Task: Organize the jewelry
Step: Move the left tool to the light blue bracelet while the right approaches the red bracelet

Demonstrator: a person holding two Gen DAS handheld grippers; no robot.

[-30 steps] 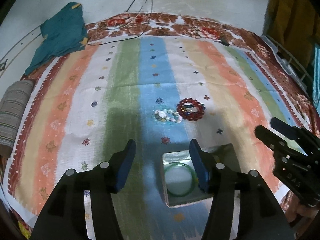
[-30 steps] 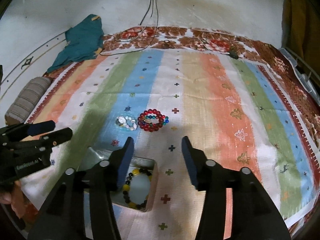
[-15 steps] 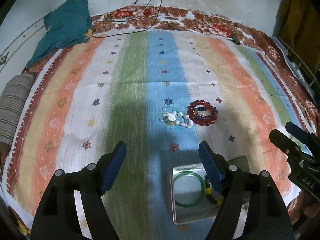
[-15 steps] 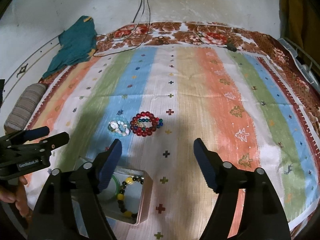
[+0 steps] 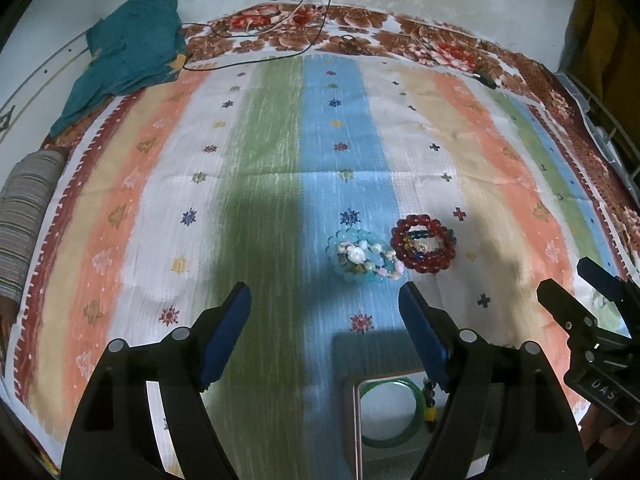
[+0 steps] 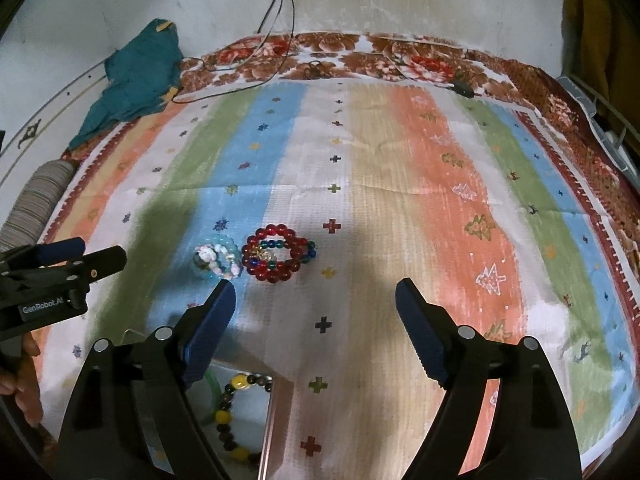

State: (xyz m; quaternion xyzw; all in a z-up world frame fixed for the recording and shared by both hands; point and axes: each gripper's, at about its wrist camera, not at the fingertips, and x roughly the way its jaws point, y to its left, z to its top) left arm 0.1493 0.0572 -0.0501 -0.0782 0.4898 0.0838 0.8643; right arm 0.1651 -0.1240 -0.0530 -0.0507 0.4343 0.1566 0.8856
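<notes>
A red bead bracelet [image 5: 424, 244] [image 6: 278, 254] lies on the striped cloth with a dark blue bead bracelet inside it. Beside it on the left lies a pale blue bracelet [image 5: 360, 258] [image 6: 218, 260] with shell pieces. A metal box [image 5: 356, 420] [image 6: 266, 432] near the front holds a green bangle [image 5: 390, 412] and a black and yellow bead bracelet [image 6: 232, 416]. My left gripper [image 5: 324, 320] is open and empty above the cloth, just short of the bracelets. My right gripper [image 6: 316, 312] is open and empty, right of the box.
A teal cloth [image 5: 128, 56] lies at the back left. A striped rolled cushion [image 5: 24, 216] sits at the left edge. Black cables [image 6: 280, 40] run down the wall onto the floral border. A wire rack [image 5: 608, 128] stands at the right.
Both grippers opened wider and drew back and upward. The box has slid toward the bottom of both views. The bracelets on the cloth have not moved.
</notes>
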